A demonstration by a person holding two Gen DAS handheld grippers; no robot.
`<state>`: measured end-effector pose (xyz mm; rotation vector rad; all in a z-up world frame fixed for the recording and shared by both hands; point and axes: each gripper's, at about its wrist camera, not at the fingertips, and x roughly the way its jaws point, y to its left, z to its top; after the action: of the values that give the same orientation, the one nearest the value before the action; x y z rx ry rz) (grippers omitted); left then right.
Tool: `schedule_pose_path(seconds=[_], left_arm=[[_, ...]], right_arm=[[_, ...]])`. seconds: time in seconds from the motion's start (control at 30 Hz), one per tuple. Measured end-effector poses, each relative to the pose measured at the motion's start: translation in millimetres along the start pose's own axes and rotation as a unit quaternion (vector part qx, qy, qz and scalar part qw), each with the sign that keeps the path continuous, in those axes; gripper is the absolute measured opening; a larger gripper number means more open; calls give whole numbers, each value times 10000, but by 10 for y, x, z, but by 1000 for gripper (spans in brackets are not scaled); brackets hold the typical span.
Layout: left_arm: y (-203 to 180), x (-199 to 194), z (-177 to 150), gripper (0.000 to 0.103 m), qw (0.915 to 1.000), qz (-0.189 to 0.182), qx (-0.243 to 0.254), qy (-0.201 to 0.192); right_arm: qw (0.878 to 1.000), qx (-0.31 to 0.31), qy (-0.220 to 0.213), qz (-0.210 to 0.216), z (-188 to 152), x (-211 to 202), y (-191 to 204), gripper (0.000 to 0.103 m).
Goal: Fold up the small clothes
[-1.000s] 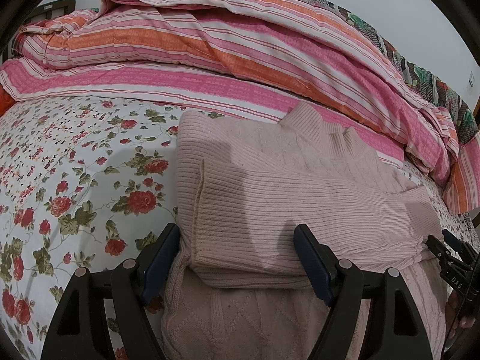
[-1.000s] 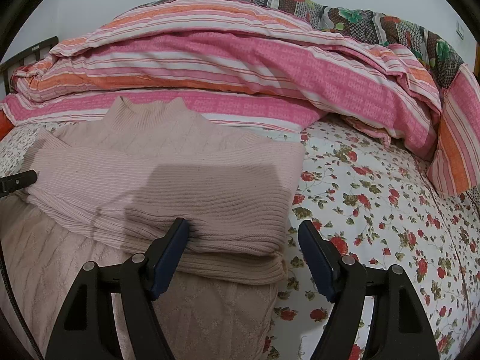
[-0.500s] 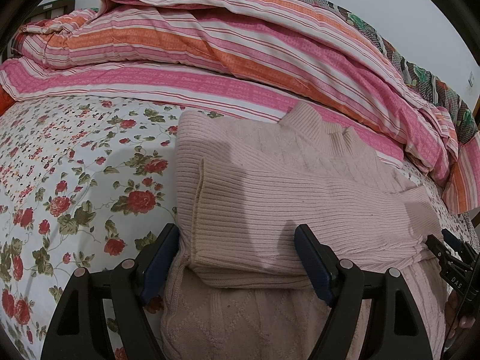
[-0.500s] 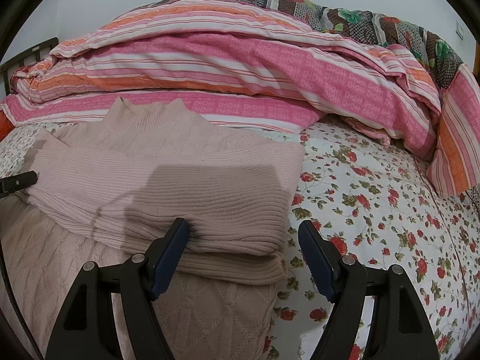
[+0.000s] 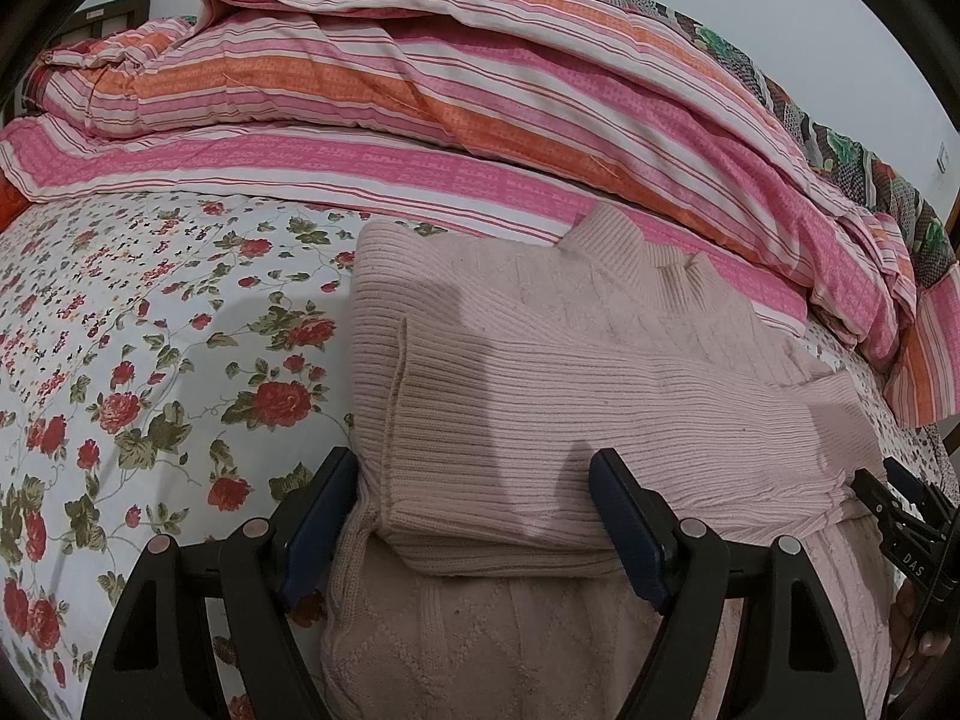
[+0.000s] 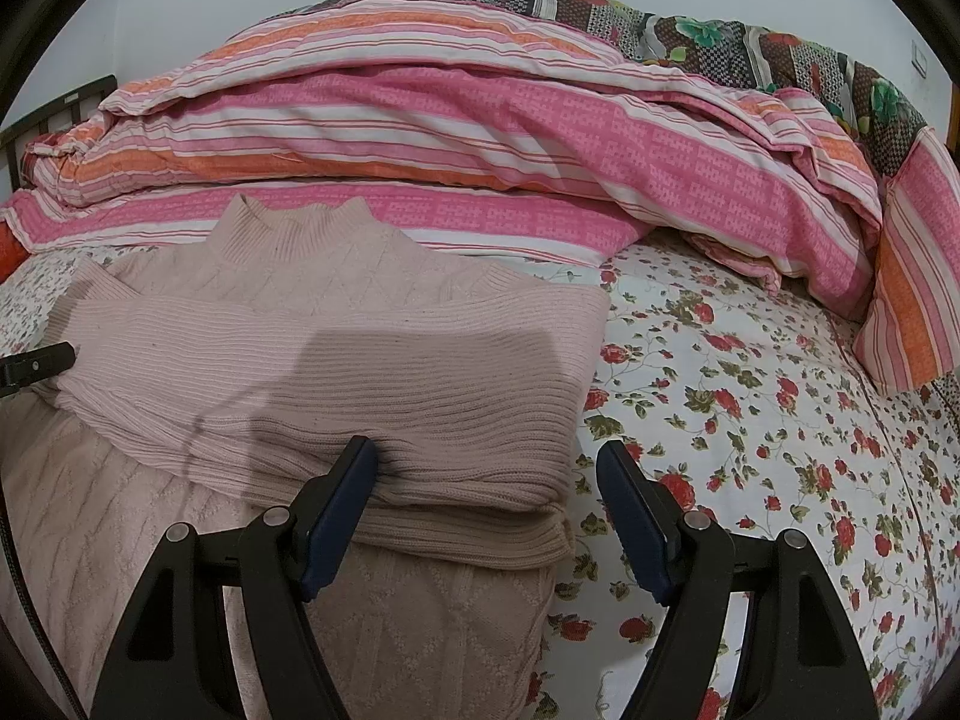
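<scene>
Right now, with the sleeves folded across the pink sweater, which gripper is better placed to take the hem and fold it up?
Left, marginally: the left gripper straddles the pink sweater; the right gripper straddles only its edge.

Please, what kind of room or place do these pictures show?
Most likely a bedroom in a home. A pink sweater lies on a bed covered by a rose-print sheet, a bundled striped quilt sits behind it, and part of a dark bed frame shows against the wall.

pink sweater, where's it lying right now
The pink sweater lies partly folded on the floral bedsheet, its collar toward the striped quilt; it fills the left wrist view's right and the right wrist view's left.
</scene>
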<state>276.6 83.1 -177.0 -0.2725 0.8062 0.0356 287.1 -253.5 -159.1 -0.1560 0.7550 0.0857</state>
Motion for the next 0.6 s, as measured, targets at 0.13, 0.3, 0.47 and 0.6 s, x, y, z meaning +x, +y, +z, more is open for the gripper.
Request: schedule_pose_path(seconds=[0.13, 0.3, 0.47, 0.6], left_arm=[[-3, -1, 3, 78, 10000, 0, 0, 1], [0, -19, -3, 78, 10000, -52, -23, -45], [38, -119, -40, 78, 9991, -234, -158, -305], [0, -163, -49, 78, 9988, -247, -92, -403]], right_arm=[[10000, -2, 0, -2, 4, -1, 0, 74], [10000, 0, -30, 19, 3, -3, 3, 74], [9997, 7, -217, 122, -1, -65, 21, 74], [9992, -5, -331, 204, 1, -109, 29, 74]])
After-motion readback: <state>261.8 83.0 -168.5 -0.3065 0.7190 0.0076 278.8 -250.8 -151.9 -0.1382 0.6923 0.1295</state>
